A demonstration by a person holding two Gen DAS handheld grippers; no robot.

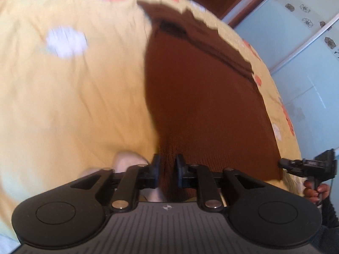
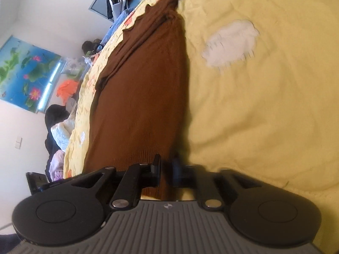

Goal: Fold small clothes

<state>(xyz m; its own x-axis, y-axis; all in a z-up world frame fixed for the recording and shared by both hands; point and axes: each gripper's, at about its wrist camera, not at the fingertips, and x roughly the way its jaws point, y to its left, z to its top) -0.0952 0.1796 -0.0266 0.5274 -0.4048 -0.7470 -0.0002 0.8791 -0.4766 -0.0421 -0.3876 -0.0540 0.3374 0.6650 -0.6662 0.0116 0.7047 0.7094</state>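
Sweater (image 1: 203, 97) flat on bedspread (image 1: 74, 89) | left gripper (image 1: 167, 165) parted | right gripper (image 2: 166, 167) parted

Black grippers (image 1: 167, 167), ribbed grey bases, silver rivets

One brown knit garment (image 1: 207, 105), spread lengthwise from my 6 toward 12. One yellow bedspread (image 1: 74, 95) under it. Two grippers: my left gripper (image 1: 167, 169), my right gripper (image 2: 166, 169); two fingers each. One hand (image 1: 316, 190) visible, at 4 in left view, holding right gripper. One white patch (image 2: 231, 42) on bedspread at 1 in right view. One flower picture (image 2: 25, 72) on wall at 9. One orange cloth (image 2: 66, 89) beside it.
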